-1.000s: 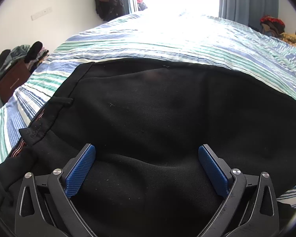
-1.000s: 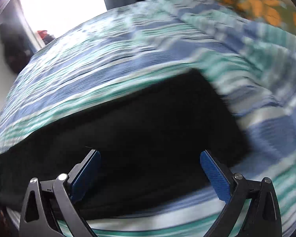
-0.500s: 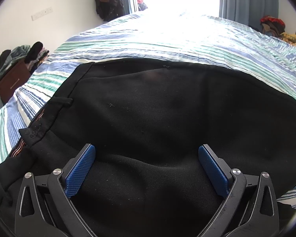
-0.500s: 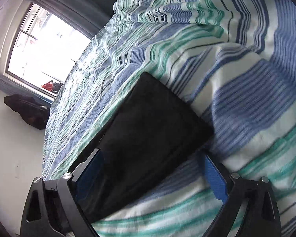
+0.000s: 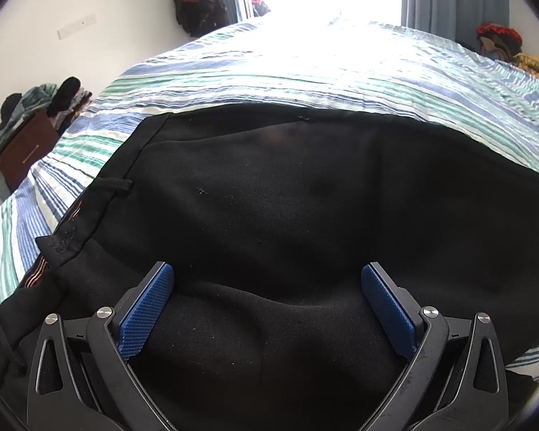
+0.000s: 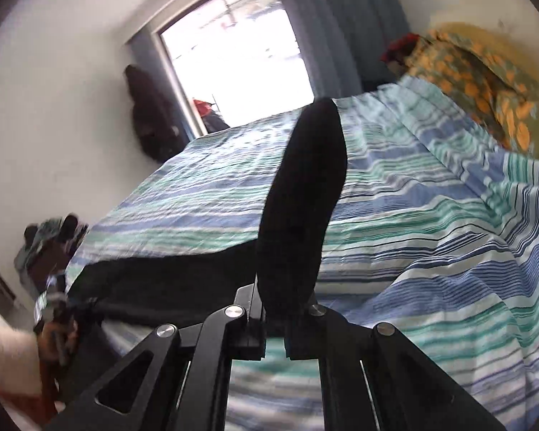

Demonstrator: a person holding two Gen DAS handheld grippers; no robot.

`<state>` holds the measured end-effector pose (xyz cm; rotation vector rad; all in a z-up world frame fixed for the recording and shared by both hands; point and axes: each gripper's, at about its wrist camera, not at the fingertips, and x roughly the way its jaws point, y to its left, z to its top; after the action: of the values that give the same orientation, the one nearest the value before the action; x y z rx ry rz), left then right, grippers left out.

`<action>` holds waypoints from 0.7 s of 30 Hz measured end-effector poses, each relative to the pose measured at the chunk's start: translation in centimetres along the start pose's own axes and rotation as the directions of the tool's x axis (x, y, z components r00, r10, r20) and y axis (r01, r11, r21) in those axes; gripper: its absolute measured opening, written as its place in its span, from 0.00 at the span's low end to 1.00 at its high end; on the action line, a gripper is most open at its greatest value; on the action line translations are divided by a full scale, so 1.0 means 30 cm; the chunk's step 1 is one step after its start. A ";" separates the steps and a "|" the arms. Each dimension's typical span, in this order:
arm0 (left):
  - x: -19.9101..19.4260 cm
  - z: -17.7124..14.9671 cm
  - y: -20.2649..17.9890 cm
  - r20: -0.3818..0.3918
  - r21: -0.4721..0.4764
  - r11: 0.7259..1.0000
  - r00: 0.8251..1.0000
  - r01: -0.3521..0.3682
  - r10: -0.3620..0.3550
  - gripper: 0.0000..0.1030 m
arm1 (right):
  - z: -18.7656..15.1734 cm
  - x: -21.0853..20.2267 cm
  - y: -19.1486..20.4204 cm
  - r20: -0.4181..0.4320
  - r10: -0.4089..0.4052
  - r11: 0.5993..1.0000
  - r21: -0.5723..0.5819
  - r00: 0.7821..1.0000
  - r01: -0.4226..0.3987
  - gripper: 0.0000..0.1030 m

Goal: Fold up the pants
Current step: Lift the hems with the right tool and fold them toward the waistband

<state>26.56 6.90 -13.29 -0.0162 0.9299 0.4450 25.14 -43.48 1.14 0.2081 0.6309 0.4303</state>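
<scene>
Black pants point(image 5: 287, 208) lie flat on the striped bed, their waistband and belt loop point(image 5: 111, 185) at the left in the left wrist view. My left gripper point(image 5: 266, 301) hovers open just over the cloth near the waist end, its blue pads point(image 5: 145, 314) wide apart and nothing pinched. In the right wrist view my right gripper point(image 6: 275, 318) is shut on the leg end of the pants point(image 6: 302, 201), which rises from the jaws as a lifted black flap. The remaining length of the pants point(image 6: 169, 283) stays on the bed to the left.
The striped bedsheet point(image 5: 341, 72) stretches toward a bright window point(image 6: 233, 61). A patterned orange blanket point(image 6: 485, 82) is heaped at the far right. A cabinet with piled clothes point(image 5: 25, 125) stands by the bed's left side. A person's hand point(image 6: 3, 359) shows at lower left.
My right gripper went from wide open around the leg end to shut on it, then rose and rolled, lifting the cloth off the bed. The left gripper stayed put and open.
</scene>
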 end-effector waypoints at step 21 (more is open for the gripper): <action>-0.315 -0.078 -0.048 -0.055 0.123 0.977 0.984 0.174 -0.168 0.99 | -0.341 -0.377 0.227 -0.035 -0.370 0.884 0.294 0.928 0.364 0.90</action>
<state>20.44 1.68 -7.61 0.0099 0.9899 0.2261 8.52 -41.90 1.15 0.3705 0.6948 -0.0374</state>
